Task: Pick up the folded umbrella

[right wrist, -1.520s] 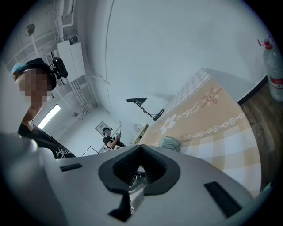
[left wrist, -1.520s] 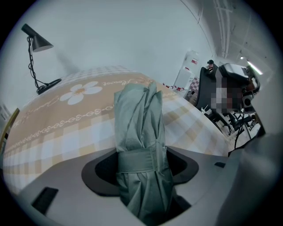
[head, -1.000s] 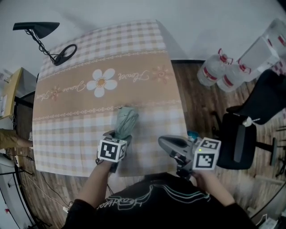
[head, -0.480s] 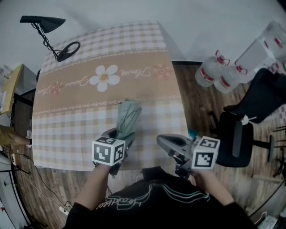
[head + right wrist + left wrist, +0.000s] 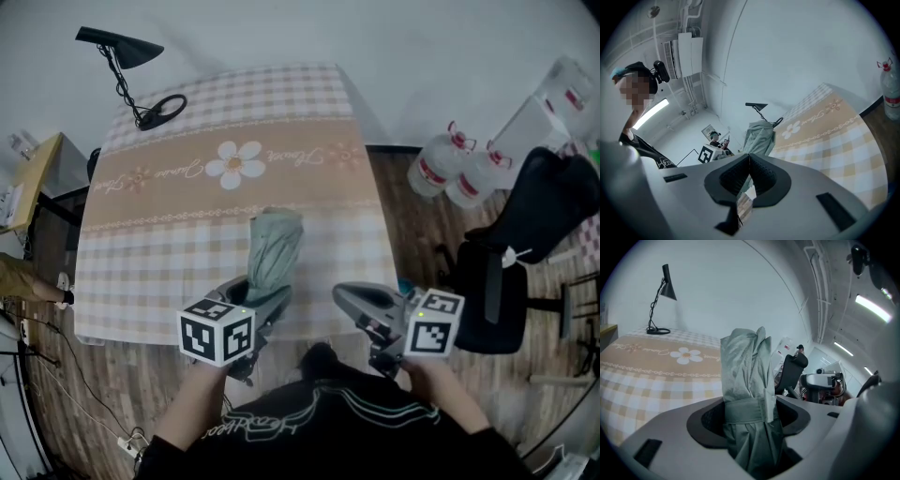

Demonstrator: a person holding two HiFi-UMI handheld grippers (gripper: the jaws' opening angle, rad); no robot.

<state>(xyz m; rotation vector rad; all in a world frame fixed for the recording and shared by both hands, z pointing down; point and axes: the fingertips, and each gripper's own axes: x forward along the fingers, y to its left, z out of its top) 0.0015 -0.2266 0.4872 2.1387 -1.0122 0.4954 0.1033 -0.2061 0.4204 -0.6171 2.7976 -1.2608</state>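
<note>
A folded grey-green umbrella (image 5: pixel 273 249) is clamped in my left gripper (image 5: pixel 255 298) and held up off the checked table (image 5: pixel 187 253), its free end pointing toward the flower print. In the left gripper view the umbrella (image 5: pixel 746 394) stands between the jaws, which press on it at its strap. My right gripper (image 5: pixel 361 302) hovers by the table's near right corner, jaws closed together with nothing between them. From the right gripper view the umbrella (image 5: pixel 759 133) shows beyond the closed pads.
A black desk lamp (image 5: pixel 131 80) stands at the table's far left corner. Water jugs (image 5: pixel 441 169) and a black office chair (image 5: pixel 525 244) are on the floor to the right. A yellow side table (image 5: pixel 23 187) sits at the left.
My left gripper has lifted the umbrella and drawn it back toward the near table edge. The head view shifted slightly. The right gripper stayed in place.
</note>
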